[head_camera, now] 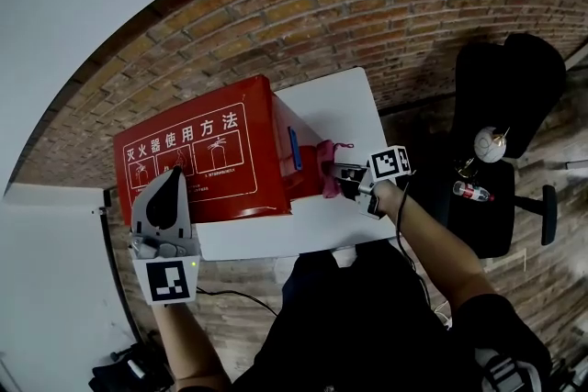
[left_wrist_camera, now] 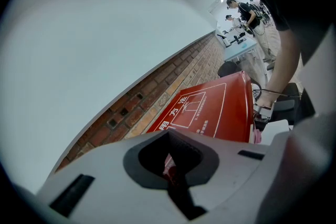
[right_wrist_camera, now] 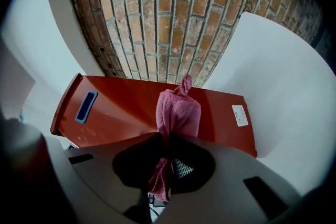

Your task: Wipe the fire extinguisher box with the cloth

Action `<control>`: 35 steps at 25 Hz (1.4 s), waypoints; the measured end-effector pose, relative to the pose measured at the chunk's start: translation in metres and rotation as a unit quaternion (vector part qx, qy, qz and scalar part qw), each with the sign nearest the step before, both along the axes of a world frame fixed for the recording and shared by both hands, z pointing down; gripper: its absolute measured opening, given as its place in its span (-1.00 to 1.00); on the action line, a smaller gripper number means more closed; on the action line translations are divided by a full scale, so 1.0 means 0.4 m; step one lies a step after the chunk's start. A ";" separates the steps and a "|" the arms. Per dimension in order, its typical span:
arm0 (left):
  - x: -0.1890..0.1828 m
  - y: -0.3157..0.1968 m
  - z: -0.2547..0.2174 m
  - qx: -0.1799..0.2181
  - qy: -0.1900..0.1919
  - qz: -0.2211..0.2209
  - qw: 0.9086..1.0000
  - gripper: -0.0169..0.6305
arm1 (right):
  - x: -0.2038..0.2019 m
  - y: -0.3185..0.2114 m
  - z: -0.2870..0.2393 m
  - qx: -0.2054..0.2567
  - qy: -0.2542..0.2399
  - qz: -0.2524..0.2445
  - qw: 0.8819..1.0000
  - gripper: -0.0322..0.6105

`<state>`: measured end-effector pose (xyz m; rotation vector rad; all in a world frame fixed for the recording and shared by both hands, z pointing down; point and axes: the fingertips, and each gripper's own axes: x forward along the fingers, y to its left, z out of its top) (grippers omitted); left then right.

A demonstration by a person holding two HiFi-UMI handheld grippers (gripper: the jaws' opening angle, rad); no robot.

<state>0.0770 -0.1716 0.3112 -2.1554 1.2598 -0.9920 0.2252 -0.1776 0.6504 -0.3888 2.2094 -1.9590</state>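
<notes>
Pinching the pink terry cloth (right_wrist_camera: 178,113) between its jaws, the right gripper (head_camera: 344,174) holds it against the side face of the red metal fire extinguisher box (head_camera: 202,151), just beside the blue handle (head_camera: 294,148). The box lies on the left end of the white desk (head_camera: 340,106). The left gripper (head_camera: 168,188), jaws pressed together and empty, hangs over the box's near left corner.

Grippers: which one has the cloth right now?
The right gripper: its fingers are shut on the pink cloth, in front of the red fire extinguisher box. The left gripper has its fingers shut with nothing between them.
</notes>
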 end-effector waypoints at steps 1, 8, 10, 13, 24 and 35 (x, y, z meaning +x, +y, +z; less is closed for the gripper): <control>0.000 0.000 -0.001 0.001 0.002 0.000 1.000 -0.91 | 0.000 0.000 0.004 -0.001 0.001 0.000 1.000 -0.74; 0.002 0.000 0.000 0.003 0.000 0.003 1.000 -0.91 | -0.001 0.001 0.056 0.011 0.023 -0.004 1.000 -0.74; 0.003 0.000 0.000 0.004 0.002 0.003 1.000 -0.91 | -0.001 -0.002 0.079 0.018 0.030 -0.005 0.999 -0.74; 0.002 0.000 0.000 0.004 0.004 0.002 1.000 -0.91 | -0.001 -0.007 0.108 0.023 0.036 -0.003 0.999 -0.74; 0.002 0.000 -0.001 0.003 0.006 0.002 1.000 -0.91 | -0.002 -0.004 0.212 0.028 0.075 -0.007 0.997 -0.74; -0.002 0.000 0.000 0.000 0.019 -0.009 1.000 -0.91 | -0.004 -0.001 0.318 0.013 0.126 -0.014 0.992 -0.74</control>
